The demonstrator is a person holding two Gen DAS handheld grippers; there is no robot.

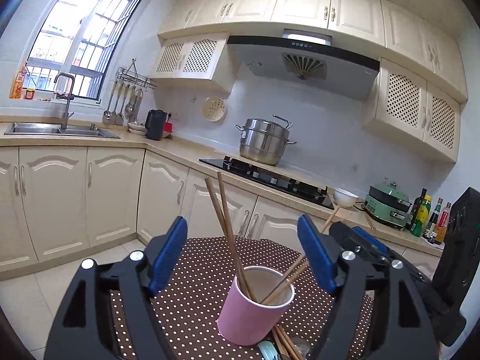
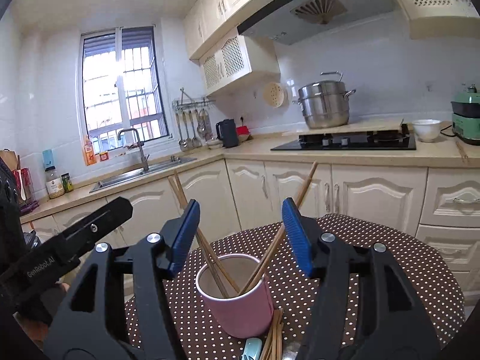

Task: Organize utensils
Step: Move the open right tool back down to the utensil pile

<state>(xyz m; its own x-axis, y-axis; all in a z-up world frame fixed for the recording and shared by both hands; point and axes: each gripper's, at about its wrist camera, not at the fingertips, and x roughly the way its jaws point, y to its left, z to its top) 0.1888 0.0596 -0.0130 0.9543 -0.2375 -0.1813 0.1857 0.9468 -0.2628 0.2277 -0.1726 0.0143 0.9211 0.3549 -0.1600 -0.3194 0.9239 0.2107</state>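
- Loose chopsticks [image 2: 274,334] lie flat on the dotted cloth at the near foot of the cup, touching its base, beside a pale blue utensil [image 2: 252,348] that is cut off by the frame edge.
- Pink cup [image 2: 237,297] stands upright on the brown cloth [image 2: 375,276] of the round table, white inside, open at the top.
- Inside the cup, two chopsticks [image 1: 223,219] lean toward the sink side, crossing near the rim, their tips high above it.
- Another pair [image 2: 295,198] in the cup leans the other way, toward the stove side, resting on the rim.
- Left gripper [image 1: 243,253] hangs over the cup with its blue pads spread wide; nothing is between them but air and the passing sticks, untouched.
- Right gripper [image 2: 241,234] is likewise released, pads apart on either side of the cup, gripping nothing.
- Beyond the cup, on the counter, a steel steamer pot [image 2: 325,103] sits with its lid on behind the hob, contents hidden.
- White bowl [image 2: 426,130] stands right of the hob; its inside cannot be seen.
- Green cooker [image 2: 466,117] sits just past the bowl, lid shut.
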